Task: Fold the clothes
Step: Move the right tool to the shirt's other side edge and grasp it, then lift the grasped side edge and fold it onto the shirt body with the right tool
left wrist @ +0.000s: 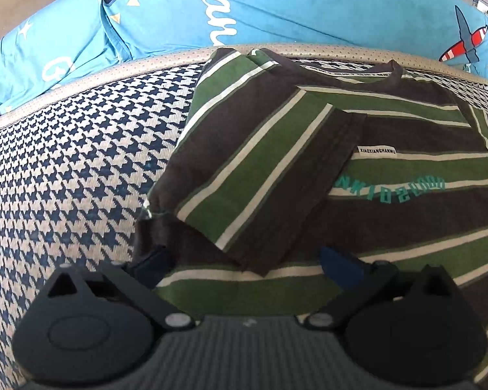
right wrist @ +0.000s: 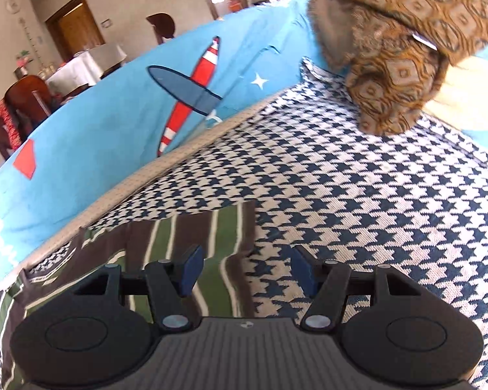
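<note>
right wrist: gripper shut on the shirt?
No: the right gripper is open, its fingers spread over the shirt's edge, gripping nothing.

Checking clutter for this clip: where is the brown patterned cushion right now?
Right wrist view only, upper right: the brown patterned cushion rests on the houndstooth cover, against the blue bedding, well beyond the striped shirt.

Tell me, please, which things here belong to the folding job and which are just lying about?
Job: striped T-shirt, left gripper, right gripper.
Lying about: brown patterned cushion, blue airplane-print blanket, houndstooth cover.
</note>
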`<action>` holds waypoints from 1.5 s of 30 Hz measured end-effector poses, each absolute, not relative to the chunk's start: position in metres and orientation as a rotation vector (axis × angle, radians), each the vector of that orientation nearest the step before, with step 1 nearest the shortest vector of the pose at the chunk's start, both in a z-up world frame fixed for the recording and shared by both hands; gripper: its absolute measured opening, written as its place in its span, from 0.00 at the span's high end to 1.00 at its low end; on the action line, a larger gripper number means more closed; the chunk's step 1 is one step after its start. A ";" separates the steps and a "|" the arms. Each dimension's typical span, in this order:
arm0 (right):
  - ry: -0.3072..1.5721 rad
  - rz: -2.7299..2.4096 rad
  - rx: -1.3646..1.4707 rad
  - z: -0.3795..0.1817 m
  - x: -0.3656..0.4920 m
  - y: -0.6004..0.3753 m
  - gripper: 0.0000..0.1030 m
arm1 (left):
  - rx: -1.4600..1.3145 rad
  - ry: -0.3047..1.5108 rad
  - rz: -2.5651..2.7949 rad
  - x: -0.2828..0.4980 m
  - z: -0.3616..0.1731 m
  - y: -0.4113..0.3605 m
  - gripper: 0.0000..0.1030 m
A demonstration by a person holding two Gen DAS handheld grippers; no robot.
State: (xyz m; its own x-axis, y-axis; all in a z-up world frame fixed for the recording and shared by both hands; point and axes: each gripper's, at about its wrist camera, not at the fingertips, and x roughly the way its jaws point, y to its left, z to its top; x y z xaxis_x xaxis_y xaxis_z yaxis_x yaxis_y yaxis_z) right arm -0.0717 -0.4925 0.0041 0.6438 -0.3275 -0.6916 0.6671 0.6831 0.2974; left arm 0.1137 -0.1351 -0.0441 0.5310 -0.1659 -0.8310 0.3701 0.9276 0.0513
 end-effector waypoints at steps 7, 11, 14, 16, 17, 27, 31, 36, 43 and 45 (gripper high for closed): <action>0.634 -0.592 0.661 -0.007 -0.066 -0.504 0.41 | 0.234 0.952 -0.326 0.113 -0.044 -0.136 0.00; 0.634 -0.588 0.710 -0.016 -0.060 -0.510 0.41 | 0.232 0.948 -0.327 0.113 -0.044 -0.136 0.00; 0.632 -0.576 0.712 -0.019 -0.055 -0.509 0.40 | 0.231 0.946 -0.325 0.112 -0.044 -0.137 0.00; 0.632 -0.564 0.695 -0.020 -0.052 -0.505 0.42 | 0.229 0.947 -0.324 0.112 -0.045 -0.137 0.00; 0.632 -0.558 0.687 -0.020 -0.050 -0.504 0.45 | 0.228 0.947 -0.324 0.112 -0.045 -0.137 0.00; 0.613 -0.531 0.679 -0.027 -0.041 -0.495 0.88 | 0.227 0.943 -0.321 0.111 -0.045 -0.137 0.00; 0.563 -0.493 0.654 -0.013 -0.038 -0.482 0.89 | 0.222 0.946 -0.320 0.112 -0.044 -0.137 0.00; 0.498 -0.372 0.628 0.011 -0.026 -0.454 0.91 | 0.222 0.946 -0.317 0.112 -0.044 -0.138 0.00; 0.497 -0.153 0.556 0.026 0.000 -0.390 0.92 | 0.220 0.946 -0.315 0.112 -0.044 -0.140 0.00; 0.534 -0.074 0.541 0.022 0.008 -0.370 0.92 | 0.219 0.946 -0.312 0.111 -0.045 -0.140 0.00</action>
State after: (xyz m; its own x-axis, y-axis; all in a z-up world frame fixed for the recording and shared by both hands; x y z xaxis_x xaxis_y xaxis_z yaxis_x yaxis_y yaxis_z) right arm 0.0085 -0.3698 0.0217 0.8617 0.0703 -0.5025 0.2049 0.8578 0.4713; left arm 0.1113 -0.1401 -0.0445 0.5457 -0.1659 -0.8214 0.3557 0.9334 0.0478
